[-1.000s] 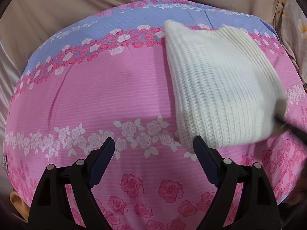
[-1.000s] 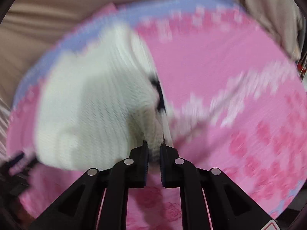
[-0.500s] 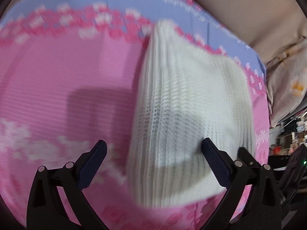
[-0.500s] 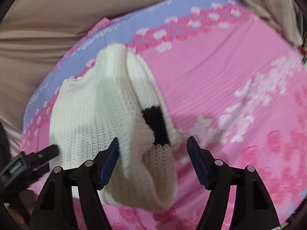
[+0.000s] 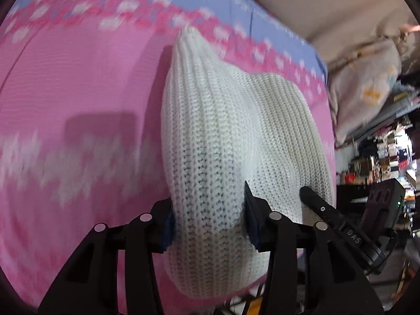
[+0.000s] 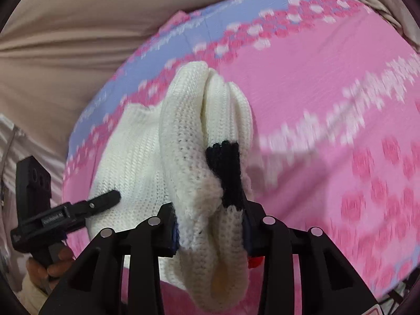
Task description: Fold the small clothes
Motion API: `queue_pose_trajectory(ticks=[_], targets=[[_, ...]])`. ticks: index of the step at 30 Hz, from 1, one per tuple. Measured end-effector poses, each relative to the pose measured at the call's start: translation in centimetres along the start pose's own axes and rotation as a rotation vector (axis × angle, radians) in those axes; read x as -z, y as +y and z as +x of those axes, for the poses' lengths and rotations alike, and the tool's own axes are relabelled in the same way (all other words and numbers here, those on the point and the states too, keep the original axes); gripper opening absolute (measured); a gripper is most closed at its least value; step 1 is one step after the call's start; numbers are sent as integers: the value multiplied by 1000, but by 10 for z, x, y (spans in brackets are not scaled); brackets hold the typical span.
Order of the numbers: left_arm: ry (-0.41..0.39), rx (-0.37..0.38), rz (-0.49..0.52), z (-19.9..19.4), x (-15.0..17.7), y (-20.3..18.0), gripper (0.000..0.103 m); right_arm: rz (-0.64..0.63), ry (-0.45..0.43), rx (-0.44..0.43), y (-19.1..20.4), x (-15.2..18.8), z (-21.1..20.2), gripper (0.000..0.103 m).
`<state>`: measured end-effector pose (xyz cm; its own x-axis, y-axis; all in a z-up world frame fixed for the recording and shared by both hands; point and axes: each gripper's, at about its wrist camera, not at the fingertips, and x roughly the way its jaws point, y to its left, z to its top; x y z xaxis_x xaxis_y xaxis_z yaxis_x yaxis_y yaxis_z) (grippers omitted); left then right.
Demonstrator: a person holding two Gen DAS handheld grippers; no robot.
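A folded white knit sweater (image 5: 220, 136) lies on a pink and blue floral sheet (image 5: 78, 84). My left gripper (image 5: 210, 223) is shut on its near left edge, with a thick fold bunched between the fingers. In the right wrist view the sweater (image 6: 183, 141) shows a black patch (image 6: 228, 168) on its right fold. My right gripper (image 6: 210, 225) is shut on that right edge. The left gripper also shows in the right wrist view (image 6: 105, 199), and the right gripper in the left wrist view (image 5: 309, 197), both pressed on the sweater.
The floral sheet (image 6: 328, 120) covers a raised surface with beige fabric (image 6: 78, 26) behind it. A pale cushion (image 5: 367, 92) and cluttered shelves (image 5: 388, 152) lie off the right edge in the left wrist view.
Half a second ago both grippers stood open around the sweater's edges. Both have since closed on the bunched knit and moved closer in.
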<state>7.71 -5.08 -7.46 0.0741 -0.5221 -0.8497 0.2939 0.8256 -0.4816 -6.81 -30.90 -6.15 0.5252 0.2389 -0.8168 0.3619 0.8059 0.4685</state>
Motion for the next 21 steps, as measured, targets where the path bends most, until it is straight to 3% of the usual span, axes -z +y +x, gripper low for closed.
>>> queue_pose_trajectory(ticks=[2,3,6,8,9,10,11,13,18,21], targets=[[45,-68,-1,12,30,13,54,-7,74,54,-5,31,15,51],[44,-94,-16,16,40,18,65,-1,90,77,-9,39,20,59],[-13,-85,-119,19,48,31,88,69,64,37,-16,50,27,69],[-19,-68,-161,25,40,36,91,93,68,15,-17,40,36,70],[-10,-36,-174,28,35,38,90,101,75,0,-17,33,41,65],[4,7,-180,32,31,37,73,114,82,-17,-17,27,45,57],[31,49,-175,36,23,34,63,118,83,-30,-14,21,46,44],[20,53,-142,26,11,23,44,81,52,-28,3,9,32,37],[-183,100,20,-75,-17,-22,42,-96,-183,-131,82,-31,-58,33],[-348,130,94,-153,-30,-36,42,-175,-322,-188,124,-47,-102,33]])
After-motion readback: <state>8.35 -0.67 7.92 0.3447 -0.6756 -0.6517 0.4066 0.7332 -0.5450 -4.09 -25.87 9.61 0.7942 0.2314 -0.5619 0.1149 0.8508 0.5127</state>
